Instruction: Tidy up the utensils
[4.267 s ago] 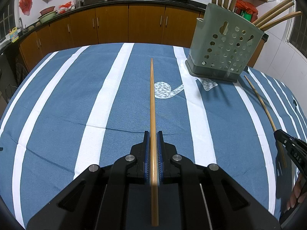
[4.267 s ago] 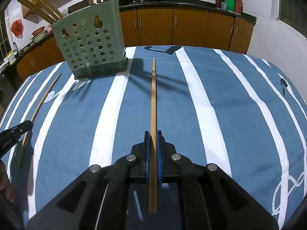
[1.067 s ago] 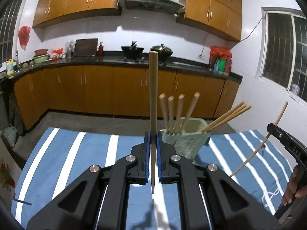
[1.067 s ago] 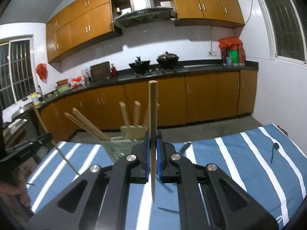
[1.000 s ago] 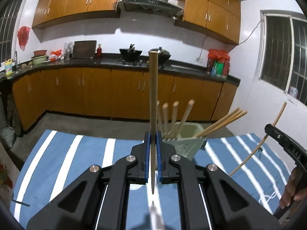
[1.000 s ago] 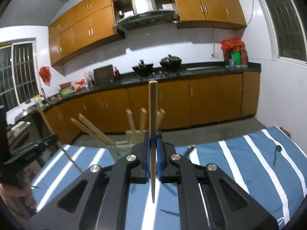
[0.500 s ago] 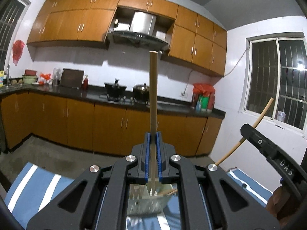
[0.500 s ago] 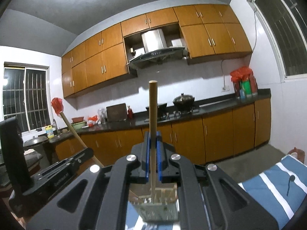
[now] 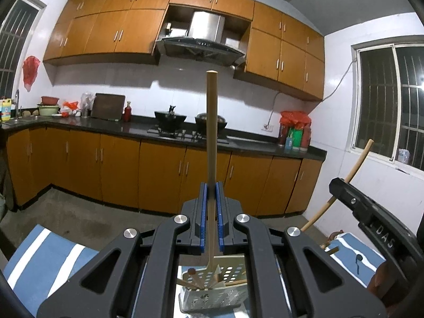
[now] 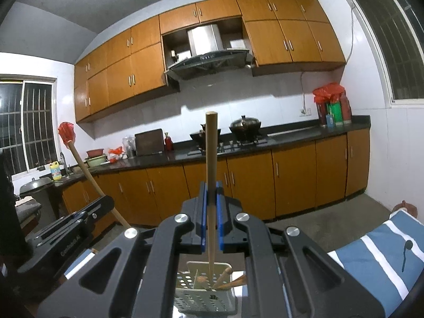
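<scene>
My left gripper (image 9: 211, 193) is shut on a wooden chopstick (image 9: 212, 132) held upright, its lower tip hanging over the pale green perforated utensil holder (image 9: 212, 294). My right gripper (image 10: 211, 193) is likewise shut on a second upright chopstick (image 10: 211, 159), whose lower end points into the same holder (image 10: 205, 291), where several chopsticks stand. Each view shows the other gripper at its edge: the right gripper's body (image 9: 371, 220) with its chopstick slanting up, and the left gripper's body (image 10: 66, 235) with its chopstick slanting up.
The holder stands on a table under a blue cloth with white stripes (image 9: 47, 259). Beyond it run orange kitchen cabinets (image 9: 119, 169), a dark counter with pots (image 9: 169, 118) and a range hood. A barred window (image 9: 392, 100) is on the right wall.
Both grippers have risen and moved in over the holder, which dropped to the bottom of both views beneath the fingers. The chopsticks stay clamped.
</scene>
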The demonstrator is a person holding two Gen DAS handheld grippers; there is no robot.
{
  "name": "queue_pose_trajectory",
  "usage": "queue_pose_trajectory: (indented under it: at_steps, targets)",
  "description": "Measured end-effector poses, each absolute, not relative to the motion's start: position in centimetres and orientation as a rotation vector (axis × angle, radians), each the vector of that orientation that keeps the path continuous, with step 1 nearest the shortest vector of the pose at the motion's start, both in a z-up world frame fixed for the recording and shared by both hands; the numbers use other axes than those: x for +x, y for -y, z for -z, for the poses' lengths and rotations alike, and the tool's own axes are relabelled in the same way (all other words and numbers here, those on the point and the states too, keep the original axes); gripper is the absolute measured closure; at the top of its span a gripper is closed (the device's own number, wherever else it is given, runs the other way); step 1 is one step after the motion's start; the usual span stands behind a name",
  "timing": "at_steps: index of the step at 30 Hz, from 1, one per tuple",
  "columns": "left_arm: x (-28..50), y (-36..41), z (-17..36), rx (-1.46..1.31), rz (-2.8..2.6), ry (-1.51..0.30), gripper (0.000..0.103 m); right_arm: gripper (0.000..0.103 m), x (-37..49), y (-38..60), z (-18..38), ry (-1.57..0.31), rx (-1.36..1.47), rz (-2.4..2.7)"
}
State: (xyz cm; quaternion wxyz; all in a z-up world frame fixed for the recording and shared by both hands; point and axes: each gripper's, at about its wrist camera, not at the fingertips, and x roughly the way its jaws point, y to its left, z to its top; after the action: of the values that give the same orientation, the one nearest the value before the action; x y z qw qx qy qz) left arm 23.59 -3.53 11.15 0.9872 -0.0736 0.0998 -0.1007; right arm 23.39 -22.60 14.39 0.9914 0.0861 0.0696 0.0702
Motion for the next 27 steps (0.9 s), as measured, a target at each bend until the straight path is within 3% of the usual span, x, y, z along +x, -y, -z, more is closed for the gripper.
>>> queue_pose_trajectory:
  at_steps: [12, 15, 18, 21, 27]
  targets:
    - [24.3, 3.1, -9.8, -0.149, 0.210, -0.265, 0.094, 0.091, 23.7, 21.5, -12.8, -0.188, 0.151, -0.163]
    - [24.1, 2.6, -10.1, -0.156, 0.201, -0.258, 0.071, 0.085, 23.1, 21.6, -13.1, -0.177, 0.149, -0.163]
    - [23.9, 2.3, -10.6, -0.163, 0.196, -0.252, 0.066, 0.081, 22.5, 21.8, -13.4, -0.165, 0.150, -0.161]
    - [23.5, 1.9, -11.0, -0.173, 0.194, -0.247, 0.065, 0.074, 21.5, 22.0, -13.7, -0.153, 0.148, -0.159]
    - [21.6, 0.2, -12.0, -0.196, 0.179, -0.221, 0.052, 0.048, 18.5, 22.8, -13.9, -0.129, 0.140, -0.144]
